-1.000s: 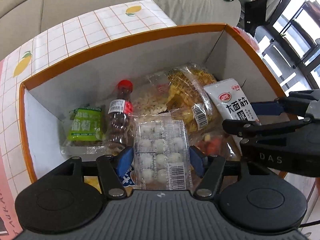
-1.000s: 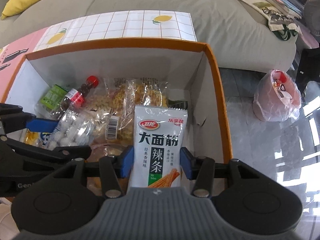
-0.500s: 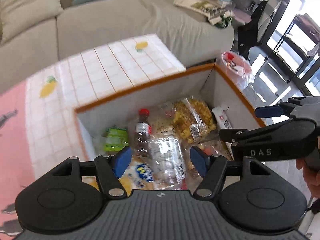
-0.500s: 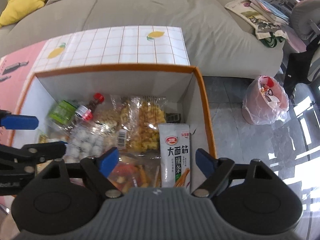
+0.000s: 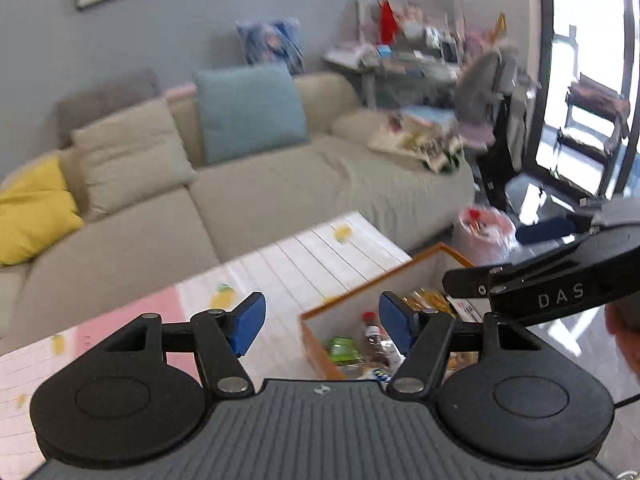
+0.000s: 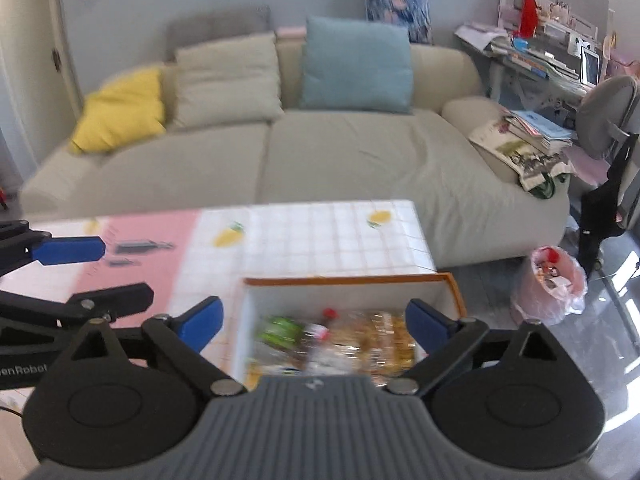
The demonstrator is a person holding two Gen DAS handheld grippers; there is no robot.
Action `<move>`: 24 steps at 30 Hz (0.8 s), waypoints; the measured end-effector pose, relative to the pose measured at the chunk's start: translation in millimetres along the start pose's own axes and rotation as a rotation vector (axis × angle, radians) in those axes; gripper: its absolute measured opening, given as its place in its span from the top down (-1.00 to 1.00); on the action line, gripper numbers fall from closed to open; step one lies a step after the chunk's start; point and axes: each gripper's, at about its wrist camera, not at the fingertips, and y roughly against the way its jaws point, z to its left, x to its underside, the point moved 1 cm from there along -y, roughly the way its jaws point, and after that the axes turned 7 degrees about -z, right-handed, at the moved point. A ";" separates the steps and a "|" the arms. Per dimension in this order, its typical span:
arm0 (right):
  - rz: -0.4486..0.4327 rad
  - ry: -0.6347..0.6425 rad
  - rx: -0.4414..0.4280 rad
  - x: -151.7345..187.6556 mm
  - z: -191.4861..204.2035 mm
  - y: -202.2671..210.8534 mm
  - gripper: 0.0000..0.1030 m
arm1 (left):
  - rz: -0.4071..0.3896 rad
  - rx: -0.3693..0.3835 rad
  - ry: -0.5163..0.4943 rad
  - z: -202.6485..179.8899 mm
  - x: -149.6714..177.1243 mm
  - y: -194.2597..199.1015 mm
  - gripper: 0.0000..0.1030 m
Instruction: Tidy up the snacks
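Snacks (image 6: 340, 340) are lying jumbled in the orange-rimmed box (image 6: 344, 280); left gripper (image 5: 322, 322) and right gripper (image 6: 314, 322) are hanging spread, empty.

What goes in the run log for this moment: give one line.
left gripper: jaws open, empty | right gripper: jaws open, empty | orange-rimmed white cardboard box: holds snack packets, red-capped bottle | both grippers above box
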 end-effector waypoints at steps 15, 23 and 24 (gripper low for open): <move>-0.174 -0.043 0.164 108.1 93.8 74.8 -0.89 | -0.092 -0.294 0.077 41.5 86.6 94.5 -0.62; -0.168 -0.046 0.211 152.4 116.3 72.7 -0.89 | -0.001 -0.203 0.155 45.1 130.3 74.8 -0.62; -0.169 -0.036 0.222 155.4 118.8 70.4 -0.89 | -0.001 -0.196 0.152 45.0 133.9 74.1 -0.63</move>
